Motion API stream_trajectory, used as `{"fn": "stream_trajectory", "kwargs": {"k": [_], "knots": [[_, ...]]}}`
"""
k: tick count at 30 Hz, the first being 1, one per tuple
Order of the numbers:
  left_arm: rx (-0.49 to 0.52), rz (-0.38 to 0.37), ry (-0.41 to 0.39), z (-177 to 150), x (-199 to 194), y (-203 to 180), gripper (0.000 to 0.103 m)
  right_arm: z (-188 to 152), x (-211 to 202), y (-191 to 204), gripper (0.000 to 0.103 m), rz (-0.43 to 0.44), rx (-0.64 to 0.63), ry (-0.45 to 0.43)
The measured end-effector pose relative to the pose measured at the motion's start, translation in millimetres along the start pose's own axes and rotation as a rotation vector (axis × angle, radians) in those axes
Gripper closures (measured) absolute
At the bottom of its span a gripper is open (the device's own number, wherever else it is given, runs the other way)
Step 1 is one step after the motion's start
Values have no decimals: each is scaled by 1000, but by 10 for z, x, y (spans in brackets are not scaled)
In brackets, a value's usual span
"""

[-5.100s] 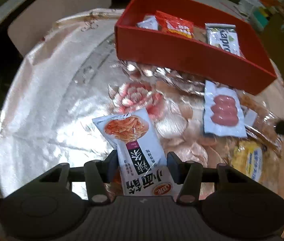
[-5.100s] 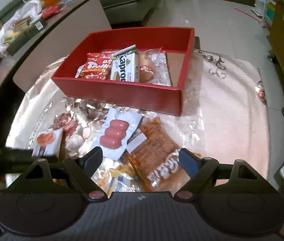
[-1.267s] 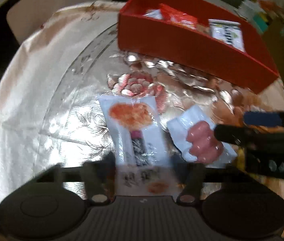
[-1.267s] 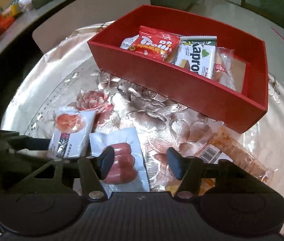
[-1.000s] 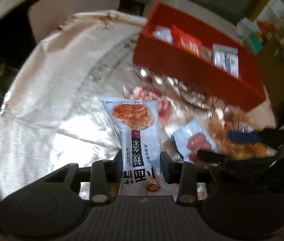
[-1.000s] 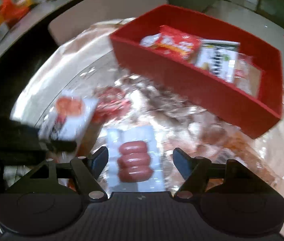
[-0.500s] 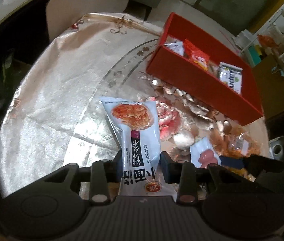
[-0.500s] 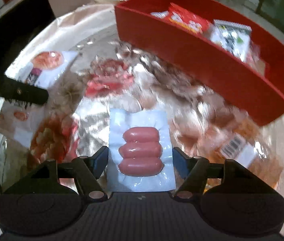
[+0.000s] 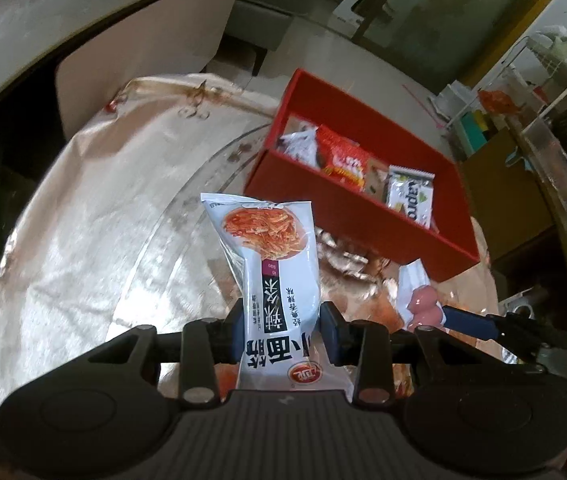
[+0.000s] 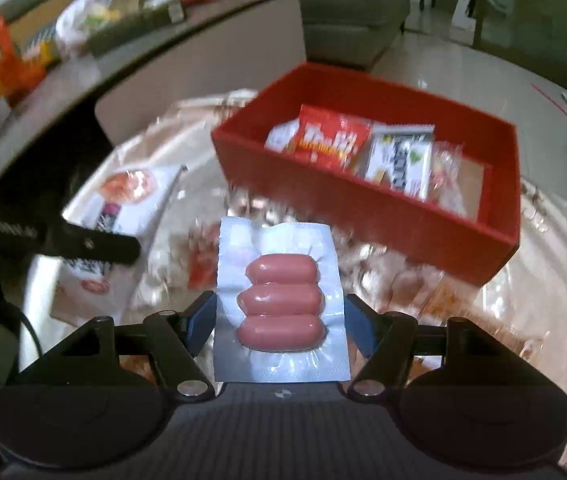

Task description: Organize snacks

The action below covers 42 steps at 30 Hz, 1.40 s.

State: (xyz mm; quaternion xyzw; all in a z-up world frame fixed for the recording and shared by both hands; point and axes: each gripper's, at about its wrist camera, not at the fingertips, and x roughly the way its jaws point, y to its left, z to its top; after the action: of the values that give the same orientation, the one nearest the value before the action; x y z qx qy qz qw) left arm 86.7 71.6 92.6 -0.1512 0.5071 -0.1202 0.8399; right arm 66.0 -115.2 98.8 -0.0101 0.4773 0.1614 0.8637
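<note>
My left gripper (image 9: 281,332) is shut on a white noodle-snack packet (image 9: 273,264) and holds it above the table, short of the red box (image 9: 347,216). My right gripper (image 10: 281,320) is shut on a clear sausage pack (image 10: 281,296) with three pink sausages, also lifted and facing the red box (image 10: 363,204). The box holds a red Trolli bag (image 10: 331,136), a Kapro wafer pack (image 10: 397,160) and other wrapped snacks. The sausage pack (image 9: 419,300) and right gripper show at the lower right of the left wrist view. The noodle packet (image 10: 123,208) shows at the left of the right wrist view.
The round table (image 9: 95,220) wears a shiny floral cloth. An orange snack bag (image 10: 451,300) lies on it right of the sausage pack. A chair back (image 10: 203,76) stands behind the table. A cluttered counter (image 10: 43,40) runs along the far left.
Both grippers have risen from the table with their packs. The left gripper closed on the noodle packet and the right on the sausage pack; both now face the red box from higher up.
</note>
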Motion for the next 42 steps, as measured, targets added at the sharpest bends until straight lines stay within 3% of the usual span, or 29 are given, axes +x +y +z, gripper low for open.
{"fn": "stream_trajectory", "kwargs": {"k": [17, 42], "knots": [[167, 40, -102, 147, 117, -602, 72, 189, -234, -298, 29, -9, 83, -122], [229, 74, -143, 402, 413, -888, 72, 395, -237, -667, 29, -48, 168, -186]]}}
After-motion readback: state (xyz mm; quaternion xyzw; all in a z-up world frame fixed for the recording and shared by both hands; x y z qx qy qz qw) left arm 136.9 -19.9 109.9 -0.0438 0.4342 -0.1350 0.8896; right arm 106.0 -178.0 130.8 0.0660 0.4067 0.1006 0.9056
